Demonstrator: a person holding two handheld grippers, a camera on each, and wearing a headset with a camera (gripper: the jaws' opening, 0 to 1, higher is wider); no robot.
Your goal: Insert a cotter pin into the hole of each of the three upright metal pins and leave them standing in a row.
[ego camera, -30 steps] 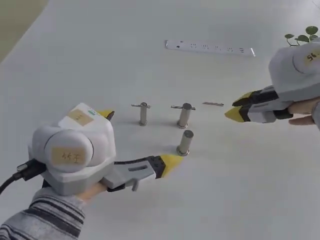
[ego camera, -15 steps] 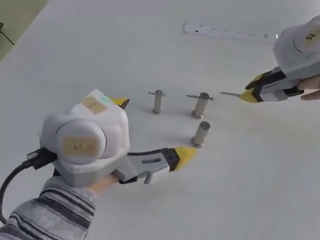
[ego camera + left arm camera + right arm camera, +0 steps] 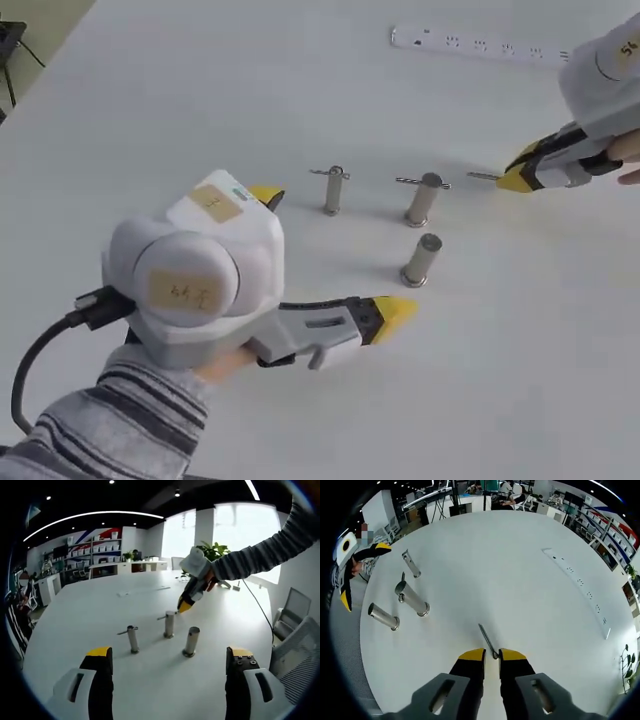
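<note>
**Left gripper** (image 3: 330,252). Held by a hand in a striped sleeve (image 3: 95,430), with a black cable (image 3: 40,350) led off its rear. The jaws are spread wide and nothing is held between them.

**Right gripper** (image 3: 492,655). The jaws are drawn almost together and clamped on the looped end of the loose cotter pin (image 3: 486,639). The shank is projected forward from the yellow tips, toward the metal pins. Whether the shank is touching the table (image 3: 200,90) cannot be told.

**Bare metal pin** (image 3: 190,641). Stood upright ahead of the left gripper, on the side of its right jaw, and the closest of the three to it. No cotter pin is fitted.

**Middle metal pin** (image 3: 170,623). Stood upright just beyond the bare metal pin as seen from the left gripper. It is the nearest pin to the right gripper's tips, a little ahead of the held shank. The first fitted cotter pin (image 3: 405,182) is passed crosswise through its head.

**Far metal pin** (image 3: 132,638). Stood upright ahead of the left gripper, on the side of its left jaw, and the farthest pin from the right gripper. The second fitted cotter pin (image 3: 318,173) is passed crosswise through its head.

**Arrangement.** The two fitted pins are set side by side. The bare metal pin is set out of their line, toward the left gripper.

**Power strip** (image 3: 480,45). Laid flat on the table well beyond both grippers, off to the right of the right gripper's jaws in its own view.
</note>
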